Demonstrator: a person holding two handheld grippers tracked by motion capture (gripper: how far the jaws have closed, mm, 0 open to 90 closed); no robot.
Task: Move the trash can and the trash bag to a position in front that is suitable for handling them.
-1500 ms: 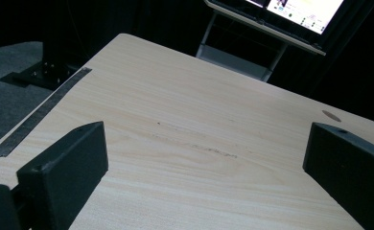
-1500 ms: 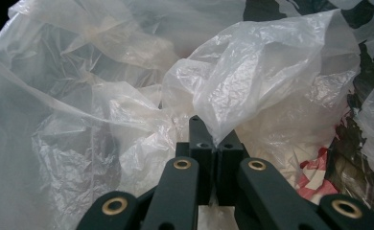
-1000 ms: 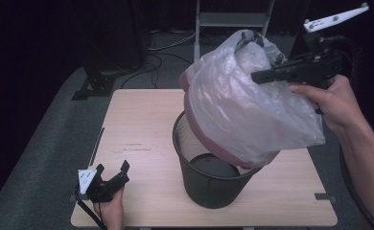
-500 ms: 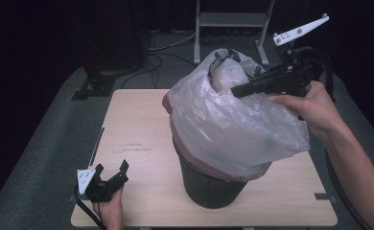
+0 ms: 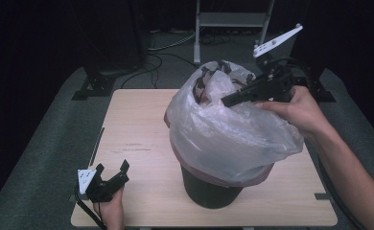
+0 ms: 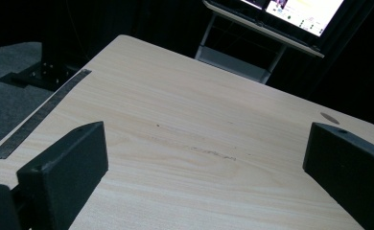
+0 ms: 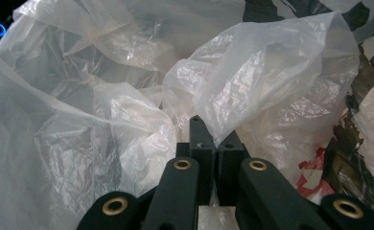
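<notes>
My right tongs (image 5: 226,101) pinch the top of the translucent plastic bag (image 5: 228,134), holding it up over the dark bin (image 5: 209,189) at the tabletop's (image 5: 137,124) five o'clock, apparently to seat it as a liner. My left tongs (image 5: 111,168) rest spread and empty at seven o'clock, keeping clear.

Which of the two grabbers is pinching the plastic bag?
The right gripper, up over the bin, has its jaws shut on the plastic bag. The left gripper sits open and empty near the table's front edge.
</notes>
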